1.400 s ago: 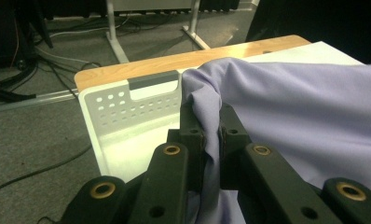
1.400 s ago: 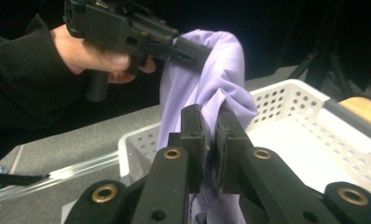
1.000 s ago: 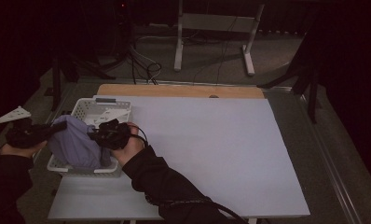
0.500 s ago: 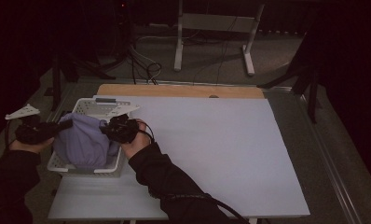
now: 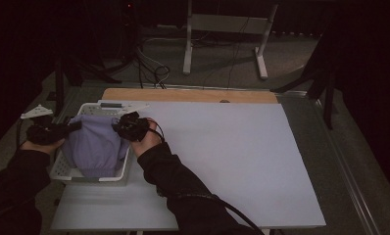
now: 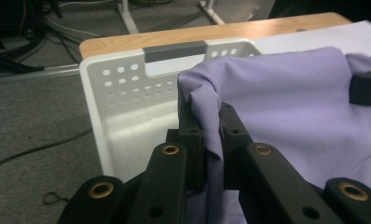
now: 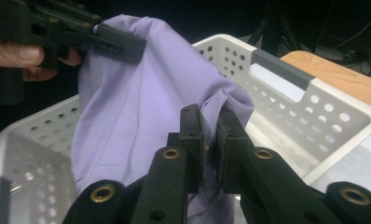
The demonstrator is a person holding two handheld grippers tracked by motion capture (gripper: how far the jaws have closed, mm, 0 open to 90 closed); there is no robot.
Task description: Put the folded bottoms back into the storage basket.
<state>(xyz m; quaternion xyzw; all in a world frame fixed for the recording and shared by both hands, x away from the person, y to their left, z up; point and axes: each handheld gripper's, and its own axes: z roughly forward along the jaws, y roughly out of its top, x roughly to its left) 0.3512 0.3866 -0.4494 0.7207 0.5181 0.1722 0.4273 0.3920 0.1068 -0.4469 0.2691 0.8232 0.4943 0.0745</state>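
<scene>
Left gripper point(image 6: 210, 135): jaws closed on cloth's point(image 5: 95, 144) left edge.
Right gripper point(image 7: 209, 135): clamped on its right edge.
Cloth: stretched left-right between them, sagging into basket point(image 5: 92, 177) at table's point(image 5: 222, 161) left.

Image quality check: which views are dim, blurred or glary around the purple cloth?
High view: dim, dark surround, soft detail; purple cloth and white basket readable. Left gripper view: evenly lit, cloth sharp, left gripper base slightly soft. Right gripper view: black background, right gripper clear, no glare.
</scene>
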